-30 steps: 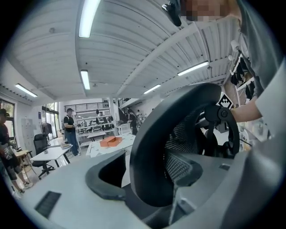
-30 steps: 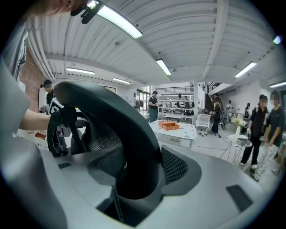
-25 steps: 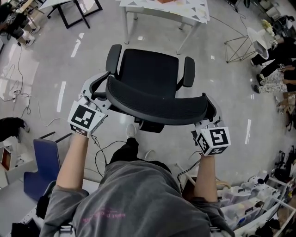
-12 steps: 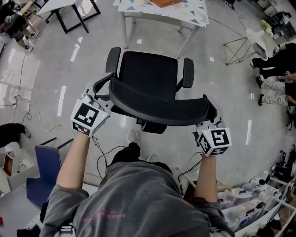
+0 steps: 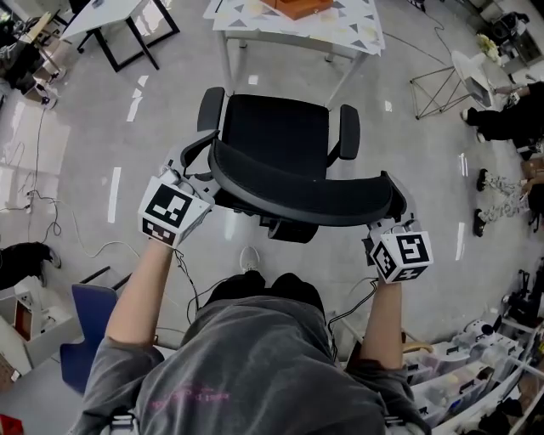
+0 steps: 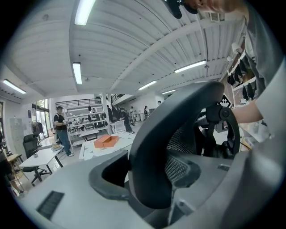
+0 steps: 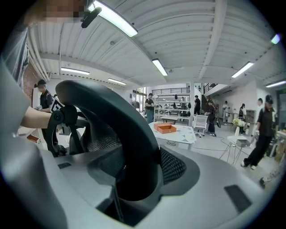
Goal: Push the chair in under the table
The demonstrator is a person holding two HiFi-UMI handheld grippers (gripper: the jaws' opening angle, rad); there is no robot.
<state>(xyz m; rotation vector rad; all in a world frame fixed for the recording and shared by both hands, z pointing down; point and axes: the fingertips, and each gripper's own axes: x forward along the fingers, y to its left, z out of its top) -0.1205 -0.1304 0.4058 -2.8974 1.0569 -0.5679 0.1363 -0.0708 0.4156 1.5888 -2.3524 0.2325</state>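
Grey workshop floor (image 5: 119, 127) is spread all round. The jaws of the left gripper (image 5: 197, 157) and the right gripper (image 5: 393, 204) are clamped on opposite ends of the backrest of the chair (image 5: 276, 136), whose long axis runs between them. The table (image 5: 340, 24) is set straight ahead beyond the seat, apart from it, so an even push from both hands is judged needed.

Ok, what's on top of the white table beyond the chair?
An orange box sits on the table. The chair back hides part of the tabletop in both gripper views.
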